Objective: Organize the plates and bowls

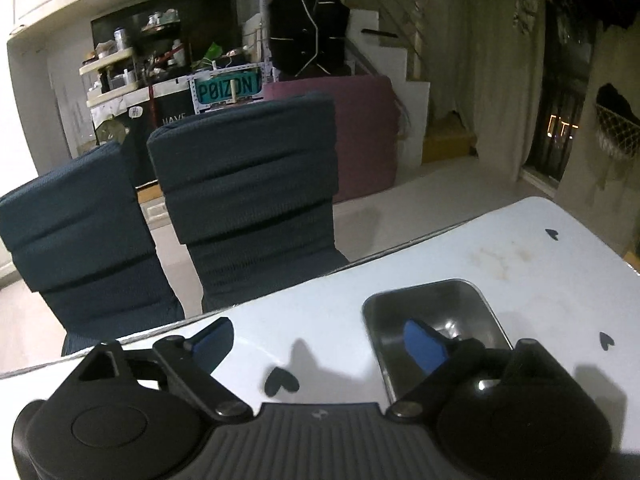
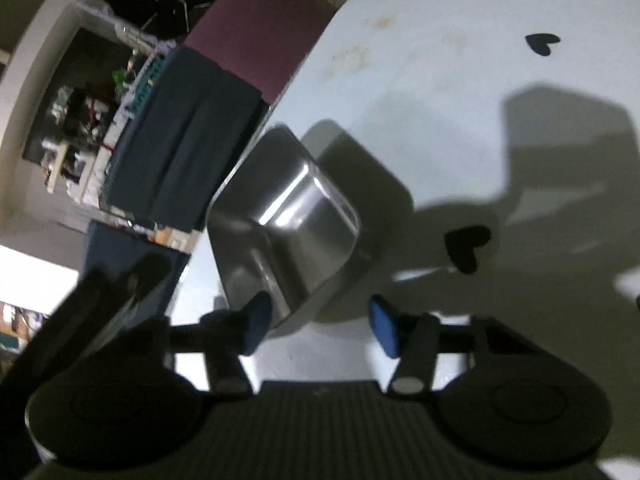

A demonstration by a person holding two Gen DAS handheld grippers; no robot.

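Observation:
A shiny rectangular steel bowl (image 1: 452,304) stands on the white table (image 1: 320,304). My left gripper (image 1: 317,344) is open over the bowl's left wall. Its right blue pad (image 1: 422,346) hangs inside the bowl and its left blue pad (image 1: 212,342) stays outside over bare table. In the right wrist view the steel bowl (image 2: 288,216) sits close to the table's edge. The right gripper (image 2: 319,325) is open at the bowl's near corner. Its left pad (image 2: 256,320) overlaps the rim, while its right pad (image 2: 382,330) stands apart from the bowl.
Black heart stickers (image 1: 282,384) dot the table top. Two dark blue chair backs (image 1: 248,200) stand against the far table edge, with a maroon cushion (image 1: 360,136) and a cluttered shelf (image 1: 132,64) behind. Beyond the edge lies a pale floor (image 1: 400,200).

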